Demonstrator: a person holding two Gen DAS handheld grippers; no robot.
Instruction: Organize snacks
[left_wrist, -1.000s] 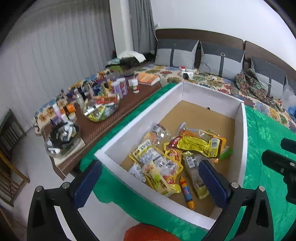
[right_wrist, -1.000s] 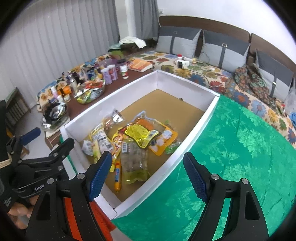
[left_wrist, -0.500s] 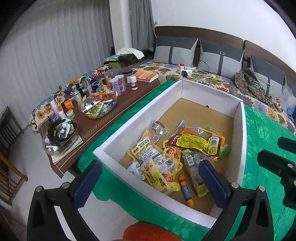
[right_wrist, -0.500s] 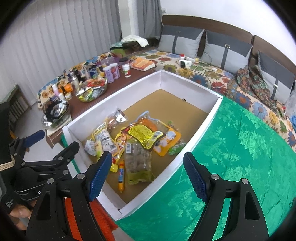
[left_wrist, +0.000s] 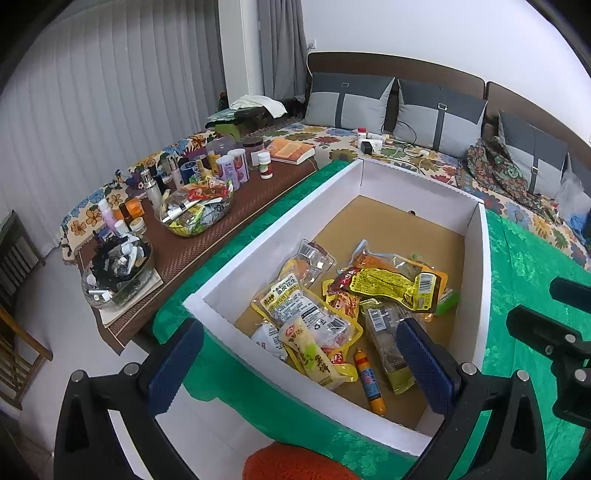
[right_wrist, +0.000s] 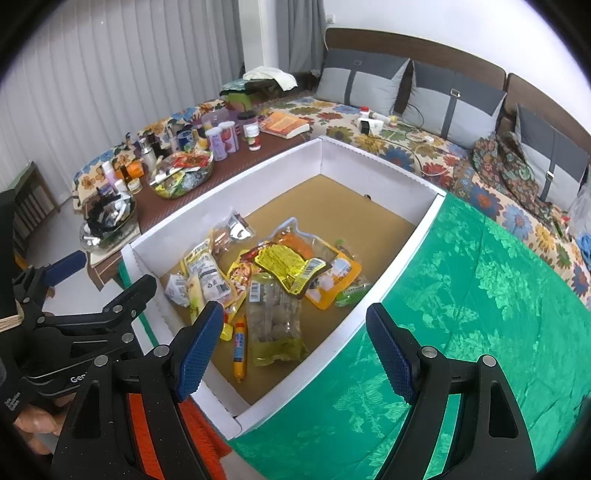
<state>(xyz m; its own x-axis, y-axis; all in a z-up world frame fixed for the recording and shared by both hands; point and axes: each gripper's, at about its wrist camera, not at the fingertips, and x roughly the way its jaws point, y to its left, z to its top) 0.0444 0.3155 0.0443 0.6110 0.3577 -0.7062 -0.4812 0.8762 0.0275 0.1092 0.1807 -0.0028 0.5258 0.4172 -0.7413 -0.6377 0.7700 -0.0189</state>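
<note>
Left gripper (left_wrist: 301, 363) and right gripper (right_wrist: 295, 345) both spread empty, "Gen" lettering, barcoded snack packets (right_wrist: 286, 264) in box (right_wrist: 424, 221)

The left gripper (right_wrist: 70, 369) bore white letters reading "Gen", cut off behind the near arm. The snack packets (left_wrist: 295, 301) carried Chinese print and barcodes, too small to read.

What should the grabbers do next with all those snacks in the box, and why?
Probably lower the right gripper onto the small sausage stick. Both grippers hang open and empty above the white box, and that stick lies alone at the near edge of the snack pile, easiest to pinch first.
</note>
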